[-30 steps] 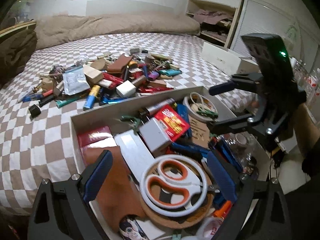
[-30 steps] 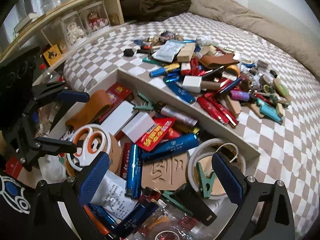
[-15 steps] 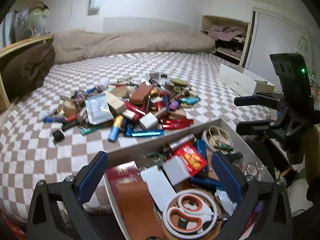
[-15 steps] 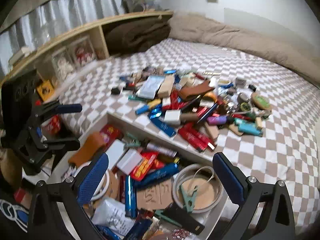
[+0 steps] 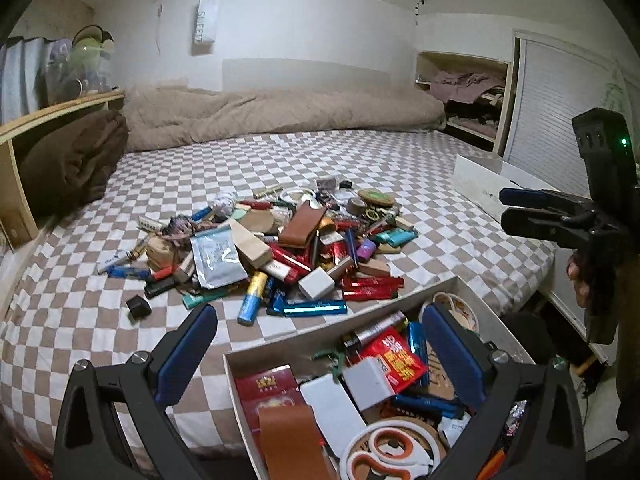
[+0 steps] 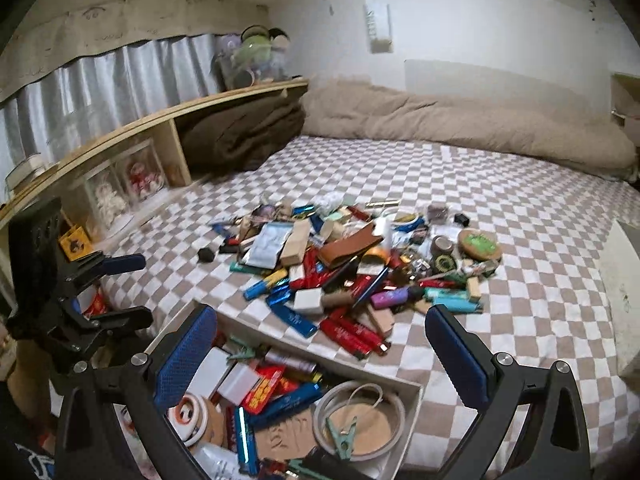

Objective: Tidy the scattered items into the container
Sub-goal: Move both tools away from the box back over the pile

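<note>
Left wrist view: I am holding my left hand-held gripper (image 5: 320, 350) with its blue pads wide apart and nothing between them, hanging above the near rim of the container (image 5: 320, 334), a shallow white box at the bed's edge. The box is sitting just beside the pile of scattered items (image 5: 288, 248), probably to keep transfers short. Scissors (image 5: 394, 454) and a red packet (image 5: 394, 360) are lying inside. My right hand-held gripper (image 5: 520, 210) is showing at the right, fingers apart, carrying nothing.

Right wrist view: my right hand-held gripper (image 6: 320, 356) is gaping empty over the box's far wall (image 6: 320, 360), pointing at the pile on the checkered bed (image 6: 520, 208). Nearest candidates: a white block (image 6: 308, 301) and red sticks (image 6: 352, 338). Much of the pile is not yet moved.
</note>
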{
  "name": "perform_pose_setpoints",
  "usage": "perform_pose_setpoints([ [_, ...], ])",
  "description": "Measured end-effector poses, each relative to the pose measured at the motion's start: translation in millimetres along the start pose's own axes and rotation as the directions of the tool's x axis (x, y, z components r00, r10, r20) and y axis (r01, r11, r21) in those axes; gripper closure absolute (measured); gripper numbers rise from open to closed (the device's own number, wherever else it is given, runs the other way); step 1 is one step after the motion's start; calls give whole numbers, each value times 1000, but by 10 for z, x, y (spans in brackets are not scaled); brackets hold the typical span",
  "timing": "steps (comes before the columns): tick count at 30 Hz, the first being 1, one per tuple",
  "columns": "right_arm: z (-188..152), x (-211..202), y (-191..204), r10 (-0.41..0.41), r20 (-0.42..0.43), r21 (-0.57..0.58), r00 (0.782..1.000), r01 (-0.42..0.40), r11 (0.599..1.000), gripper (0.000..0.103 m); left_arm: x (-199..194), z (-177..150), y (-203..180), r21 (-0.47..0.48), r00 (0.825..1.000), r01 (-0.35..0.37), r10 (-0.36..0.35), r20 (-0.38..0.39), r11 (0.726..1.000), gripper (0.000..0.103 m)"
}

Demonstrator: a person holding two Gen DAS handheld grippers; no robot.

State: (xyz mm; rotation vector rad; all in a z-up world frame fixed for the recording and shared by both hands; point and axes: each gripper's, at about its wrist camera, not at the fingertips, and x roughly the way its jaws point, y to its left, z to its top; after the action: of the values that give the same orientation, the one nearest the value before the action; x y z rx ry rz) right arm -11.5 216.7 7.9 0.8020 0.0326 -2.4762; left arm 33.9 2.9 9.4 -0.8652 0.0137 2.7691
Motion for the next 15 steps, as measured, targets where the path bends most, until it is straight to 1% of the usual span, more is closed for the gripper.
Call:
perform_pose_setpoints([
  [7,33,18,-49,-26,23,9,999,26,1000,0,30,113,41,11,1000,-17,17,23,1000,0],
  [15,73,53,-115,-49,35,24,998,48,999,0,71,195,112,1,999,-31,31,42,1000,0],
])
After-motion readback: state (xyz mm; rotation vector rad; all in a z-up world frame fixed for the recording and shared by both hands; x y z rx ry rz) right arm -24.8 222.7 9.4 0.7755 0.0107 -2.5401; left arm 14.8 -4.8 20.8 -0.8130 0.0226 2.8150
